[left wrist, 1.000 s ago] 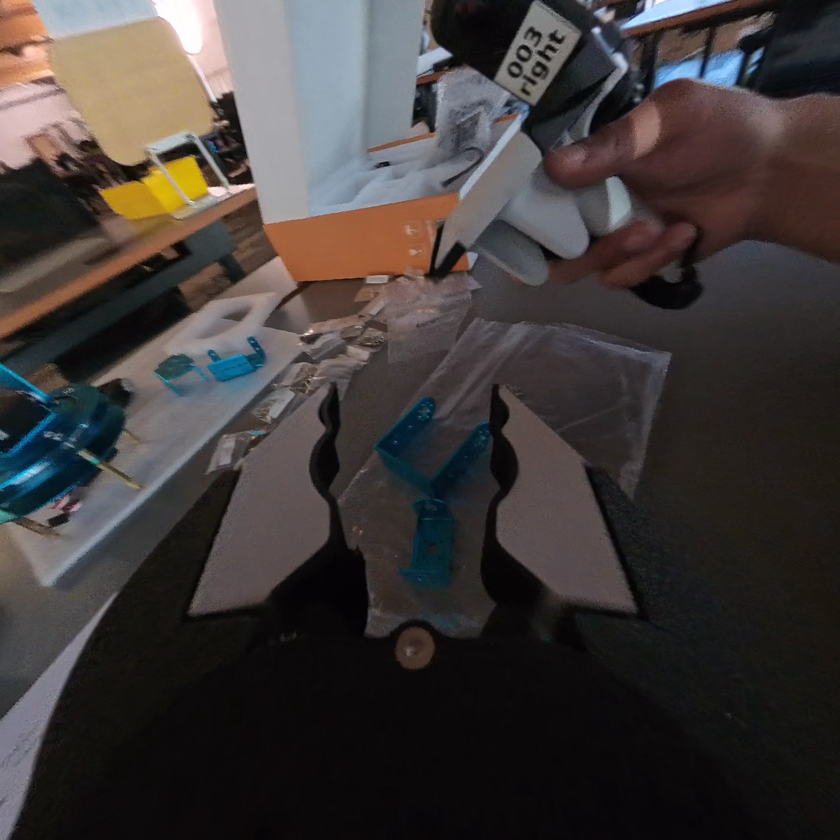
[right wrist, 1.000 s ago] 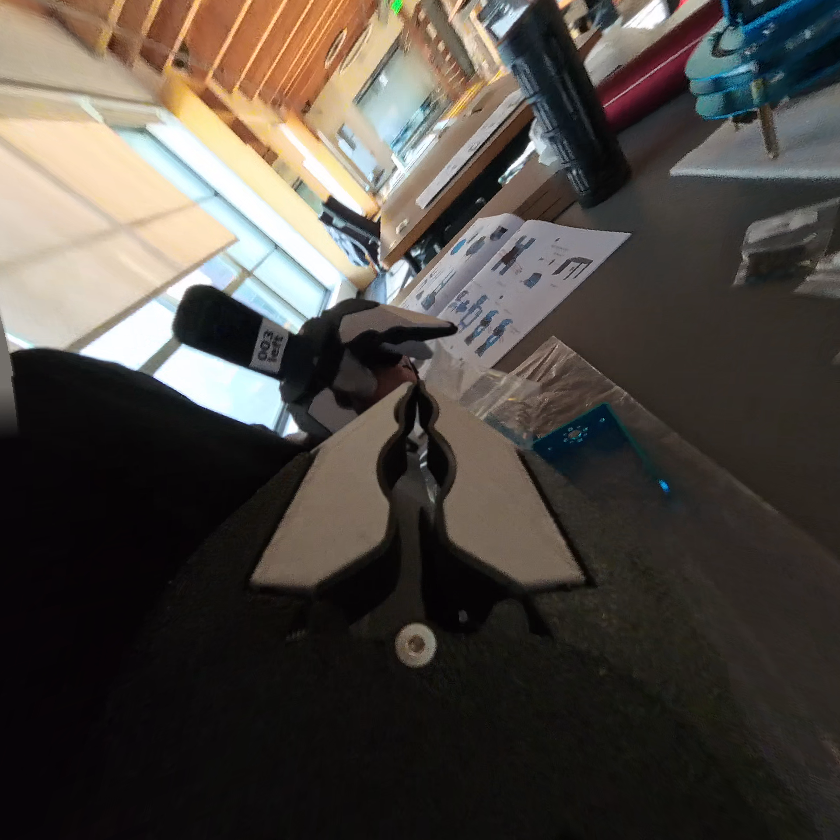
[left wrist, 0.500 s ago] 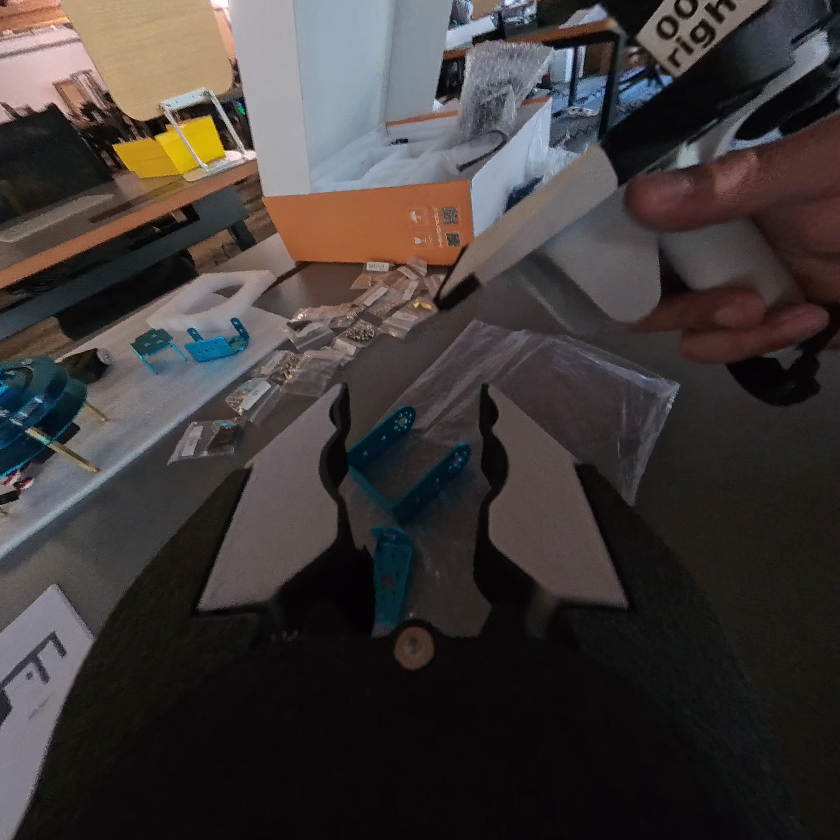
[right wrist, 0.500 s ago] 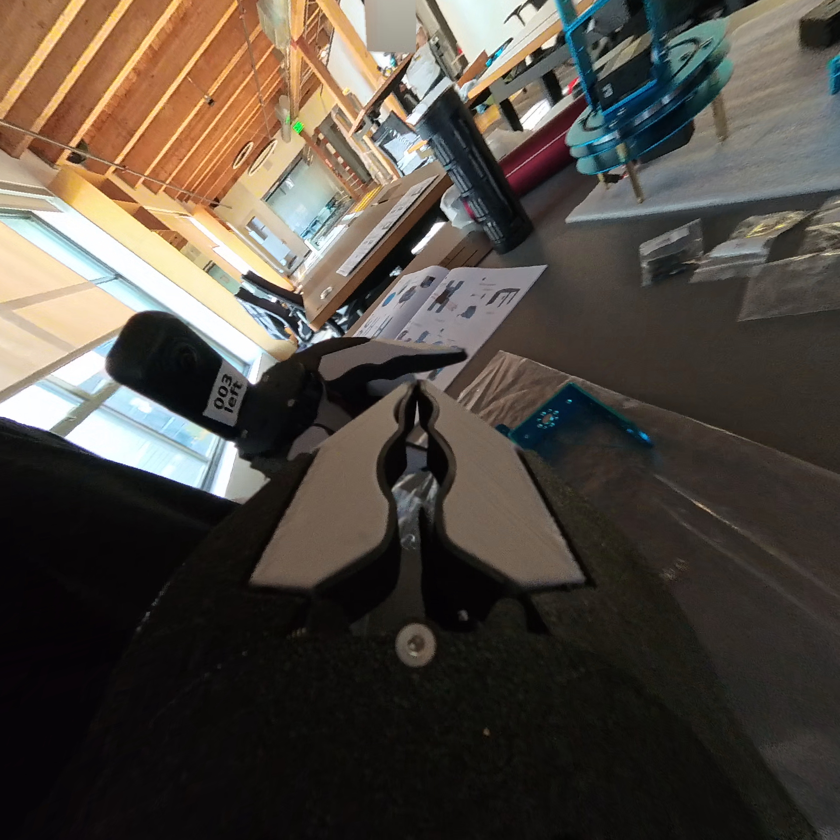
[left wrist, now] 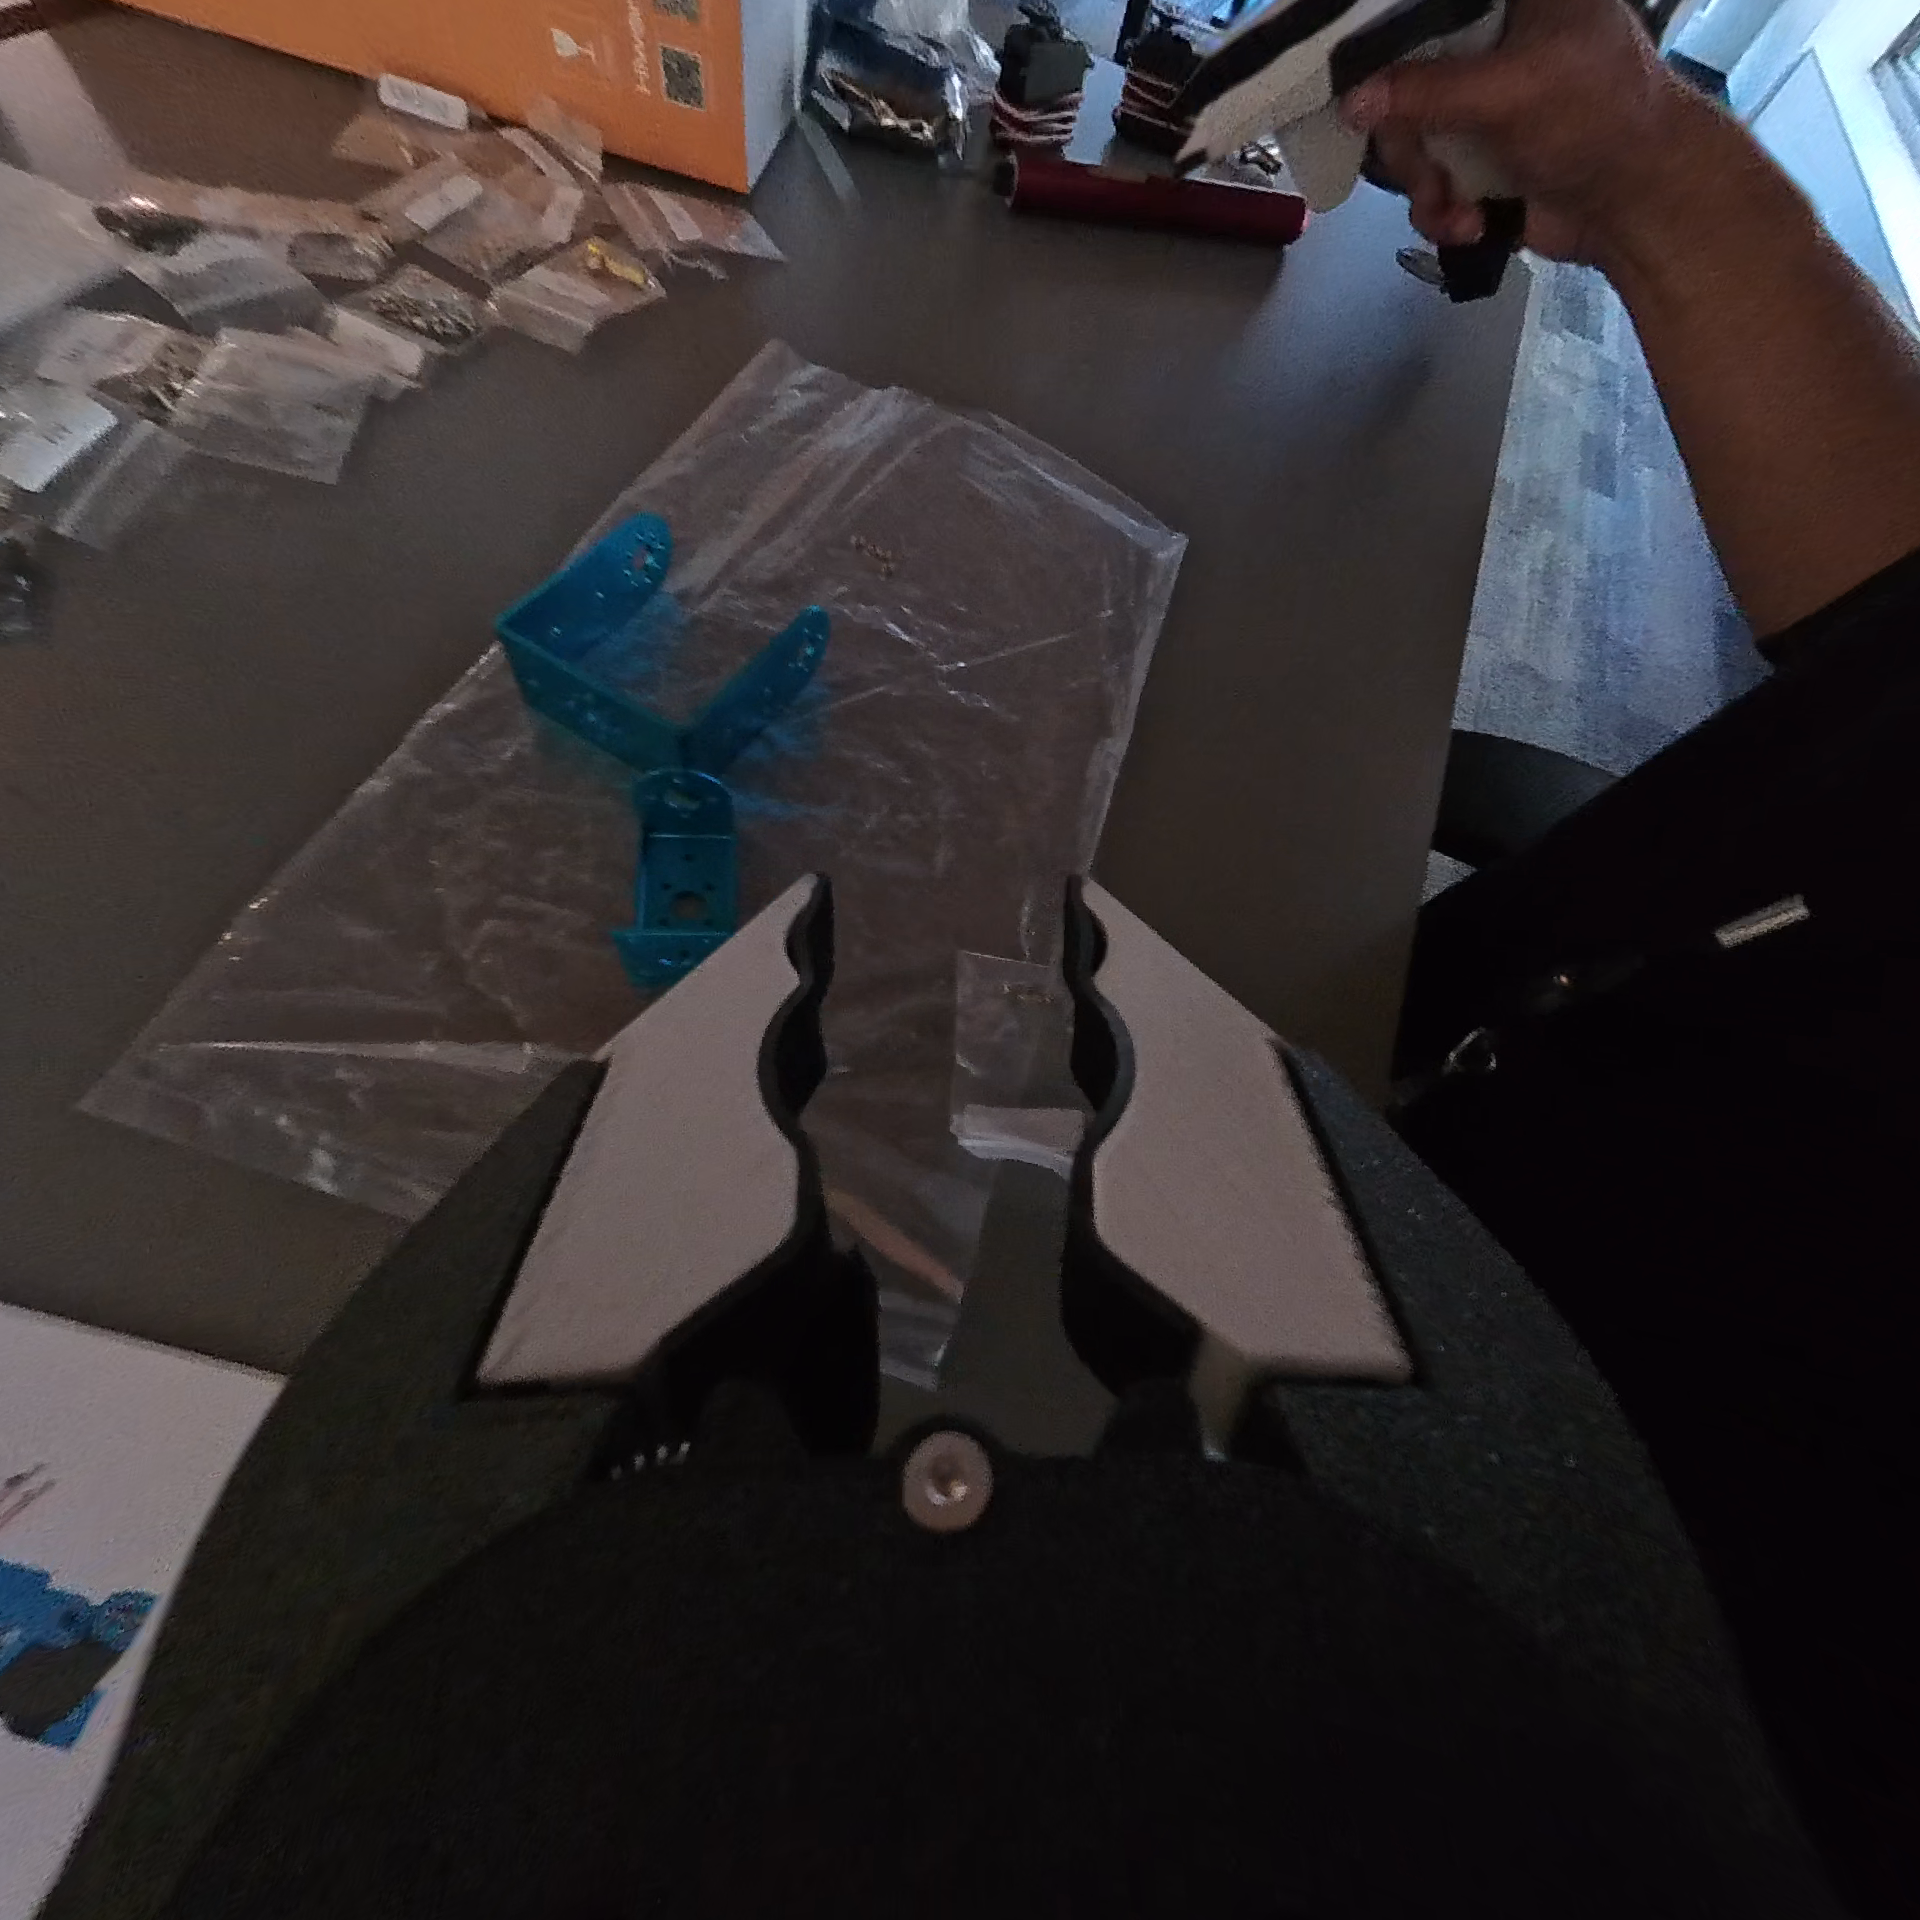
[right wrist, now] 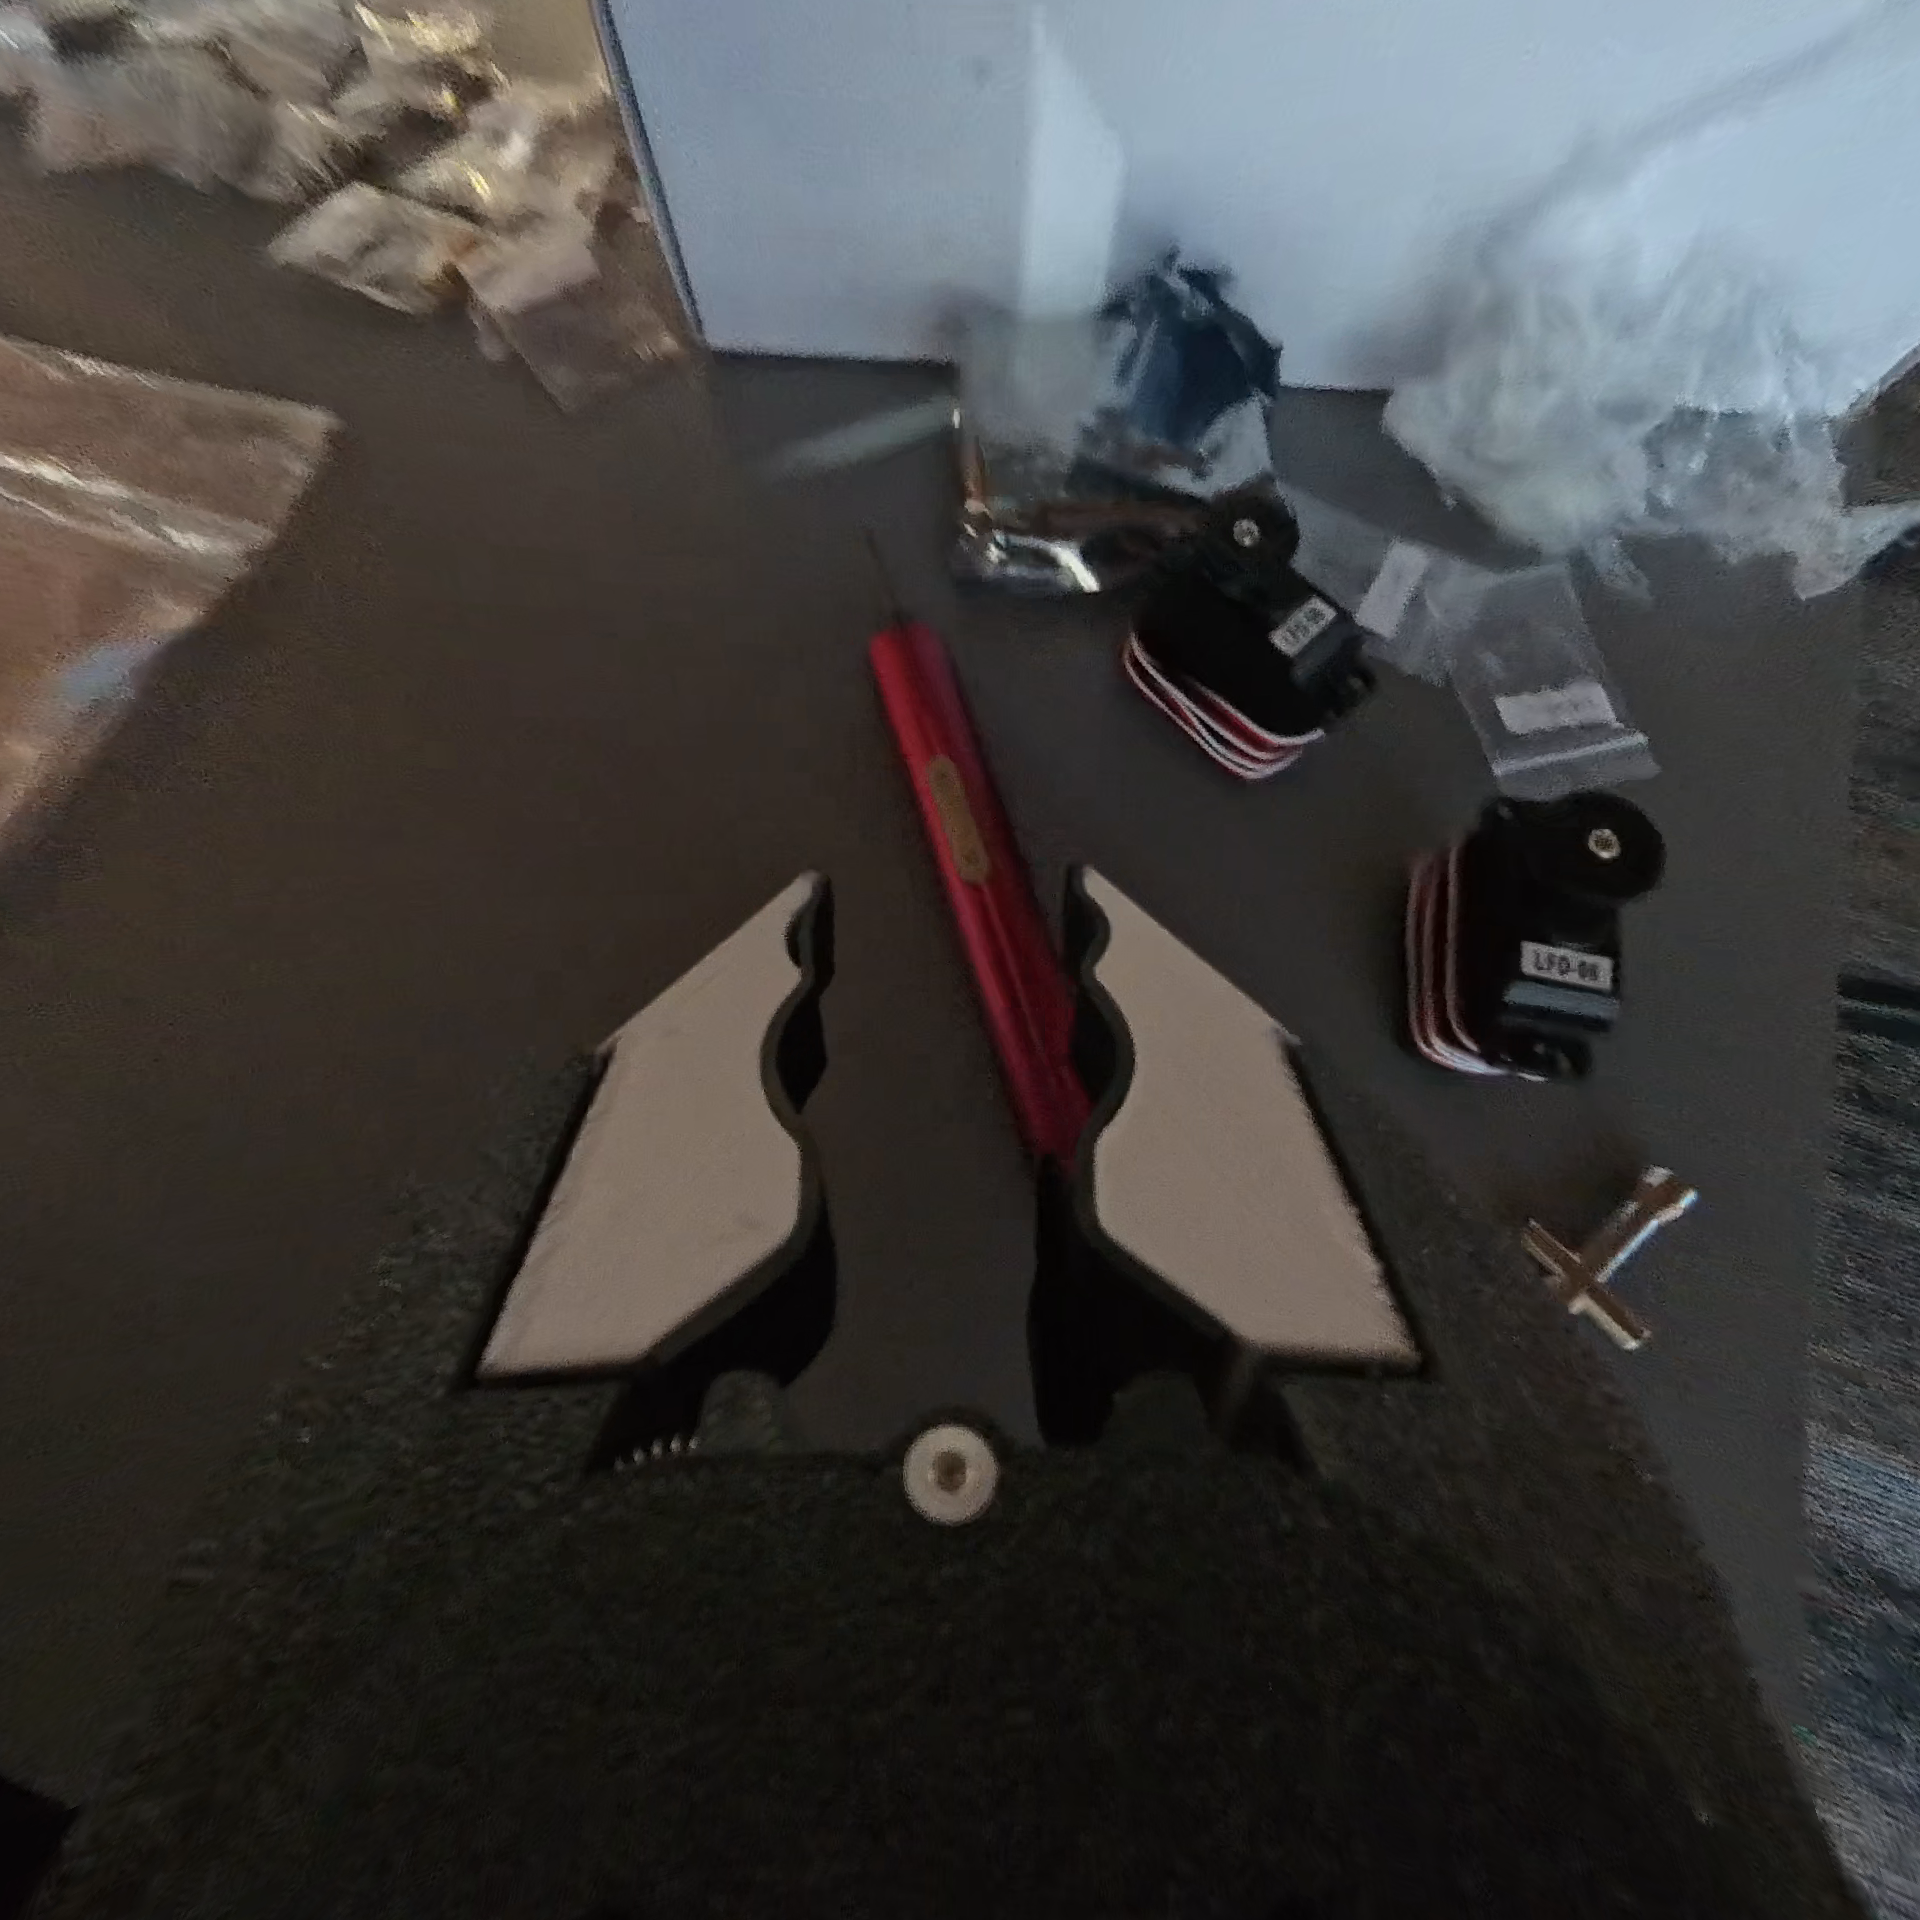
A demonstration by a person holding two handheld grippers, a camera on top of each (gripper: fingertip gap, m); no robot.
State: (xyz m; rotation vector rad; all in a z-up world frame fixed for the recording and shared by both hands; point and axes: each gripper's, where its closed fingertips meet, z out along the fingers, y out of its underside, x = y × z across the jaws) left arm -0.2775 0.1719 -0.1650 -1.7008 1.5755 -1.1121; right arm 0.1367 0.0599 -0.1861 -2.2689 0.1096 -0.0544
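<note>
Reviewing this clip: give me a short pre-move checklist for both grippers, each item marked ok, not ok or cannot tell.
1. Left gripper open and empty: ok.
2. Right gripper open and empty: ok.
3. Red tool lined up between the right fingers: not ok; it runs slantwise and passes under the right-hand finger.
4. Right gripper touching the red tool: cannot tell; the view is blurred.
5. Blue brackets free to grasp: ok; they lie on the clear bag, ahead and left of the left gripper, nothing on them.
6. Servos clear of the red tool: ok; both sit apart to its right.
</note>
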